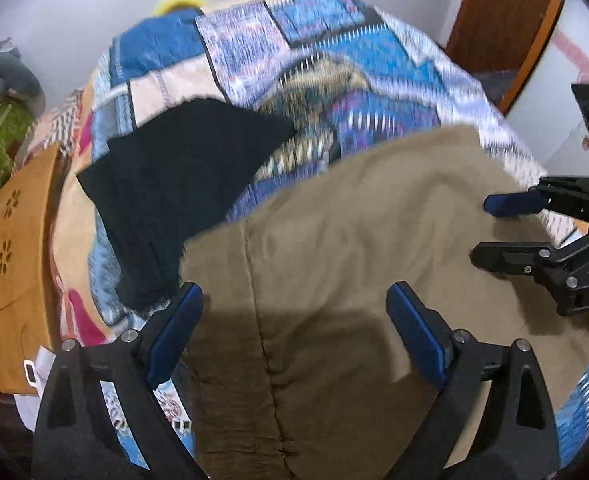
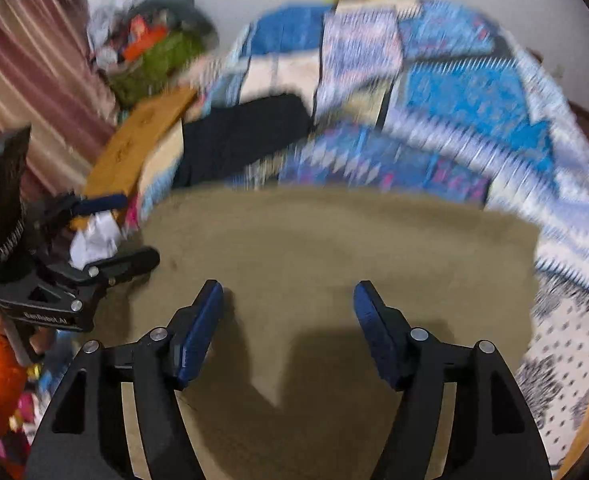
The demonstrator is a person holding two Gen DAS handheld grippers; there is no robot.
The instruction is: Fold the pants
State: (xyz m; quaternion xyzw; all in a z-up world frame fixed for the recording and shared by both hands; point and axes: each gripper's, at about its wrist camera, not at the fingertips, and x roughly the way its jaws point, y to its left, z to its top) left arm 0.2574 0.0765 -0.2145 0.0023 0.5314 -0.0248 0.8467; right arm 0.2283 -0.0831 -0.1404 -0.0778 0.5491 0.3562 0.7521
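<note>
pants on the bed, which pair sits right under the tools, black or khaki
The khaki pants: both open tools, left and right, hover over them. The black pants lie farther off on the quilt.

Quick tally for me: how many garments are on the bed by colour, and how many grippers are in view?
Khaki pants: 1
Black garment: 1
Hand-held grippers, both open and empty: 2 (left hand-held gripper, right hand-held gripper)
Total: 4 things, all over the patterned bedspread.

Both wrist cams angled down, close over khaki pants [image 1: 334, 280]; shared: patchwork bedspread [image 2: 454, 92], black garment [image 1: 182, 184].
</note>
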